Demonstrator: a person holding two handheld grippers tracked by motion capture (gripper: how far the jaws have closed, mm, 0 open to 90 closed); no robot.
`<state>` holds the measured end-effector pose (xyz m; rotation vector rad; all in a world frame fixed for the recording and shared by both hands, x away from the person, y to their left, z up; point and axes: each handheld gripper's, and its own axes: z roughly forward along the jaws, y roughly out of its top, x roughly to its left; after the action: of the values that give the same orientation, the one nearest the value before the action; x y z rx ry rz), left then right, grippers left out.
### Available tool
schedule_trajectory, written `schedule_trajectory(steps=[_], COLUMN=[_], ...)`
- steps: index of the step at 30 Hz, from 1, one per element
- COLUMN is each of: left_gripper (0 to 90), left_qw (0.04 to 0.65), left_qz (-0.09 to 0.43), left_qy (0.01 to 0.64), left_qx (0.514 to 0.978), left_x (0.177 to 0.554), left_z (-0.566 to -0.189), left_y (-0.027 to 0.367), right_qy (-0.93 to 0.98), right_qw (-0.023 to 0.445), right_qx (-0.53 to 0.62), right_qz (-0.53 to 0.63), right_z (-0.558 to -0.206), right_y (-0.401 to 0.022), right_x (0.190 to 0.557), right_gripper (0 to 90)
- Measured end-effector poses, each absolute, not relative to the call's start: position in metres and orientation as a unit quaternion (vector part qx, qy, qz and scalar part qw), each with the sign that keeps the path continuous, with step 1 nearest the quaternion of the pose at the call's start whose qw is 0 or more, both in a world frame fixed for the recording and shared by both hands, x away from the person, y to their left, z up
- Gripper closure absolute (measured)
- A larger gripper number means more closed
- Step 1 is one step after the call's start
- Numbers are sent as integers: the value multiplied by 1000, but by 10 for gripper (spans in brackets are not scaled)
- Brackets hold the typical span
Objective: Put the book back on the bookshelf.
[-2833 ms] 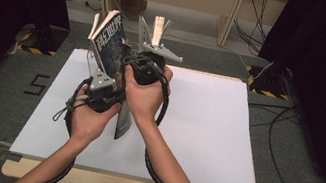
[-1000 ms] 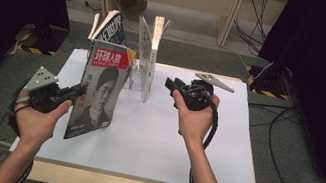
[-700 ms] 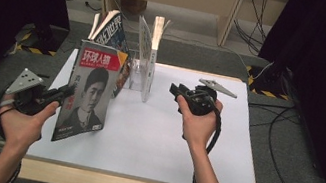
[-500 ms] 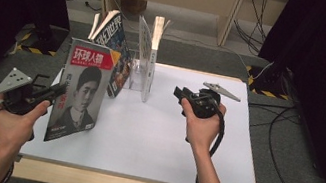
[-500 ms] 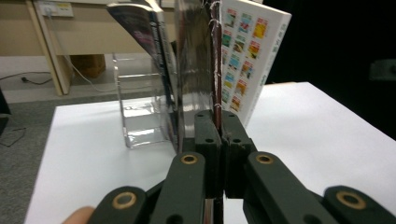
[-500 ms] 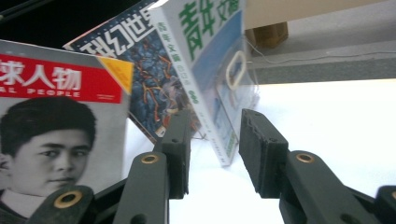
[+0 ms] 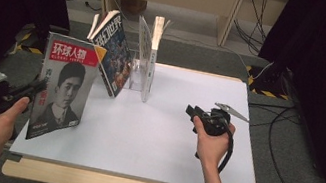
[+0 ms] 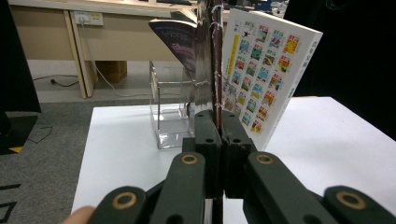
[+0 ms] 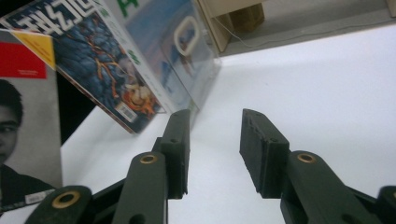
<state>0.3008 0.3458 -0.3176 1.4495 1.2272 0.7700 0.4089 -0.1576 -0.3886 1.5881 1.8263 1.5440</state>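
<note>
A magazine with a red header and a portrait on its cover [image 7: 63, 86] stands upright over the table's left edge, with my left gripper [image 7: 39, 87] shut on its left edge. In the left gripper view the jaws [image 8: 217, 133] clamp that magazine [image 8: 208, 60] edge-on. A clear acrylic holder [image 7: 137, 74] stands at the back of the white table [image 7: 166, 148]. It carries a leaning blue magazine [image 7: 115, 57] and an upright white one [image 7: 153, 52]. My right gripper [image 7: 192, 112] hangs open low over the table, right of the holder, with nothing between its fingers [image 9: 215, 135].
The right gripper view shows the blue magazine [image 9: 93, 60], the acrylic holder [image 9: 187, 60] and the portrait magazine [image 9: 23, 135] beyond the open jaws. Desk legs and cables stand on the floor behind the table. Dark curtains hang at both sides.
My left hand has carried the portrait magazine leftward, away from the holder to the table's left edge. The right hand has sunk toward the table and drifted right.
</note>
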Motion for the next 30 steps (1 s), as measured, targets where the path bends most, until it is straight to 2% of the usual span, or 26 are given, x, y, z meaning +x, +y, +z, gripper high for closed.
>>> schedule_trajectory(steps=[14,30], left_gripper=[872,872], left_qw=[524,510], left_qz=[343,355], left_qy=[523,534], left_qx=[578,573], left_x=[286,292], left_z=[-310,-314], left_y=[366,374], right_qy=[617,616], right_qw=[150,146], right_qx=[574,590], right_qz=[518,501], right_z=[-425,-452], right_y=[-185,-194], right_x=[392,385], right_gripper=[622,624])
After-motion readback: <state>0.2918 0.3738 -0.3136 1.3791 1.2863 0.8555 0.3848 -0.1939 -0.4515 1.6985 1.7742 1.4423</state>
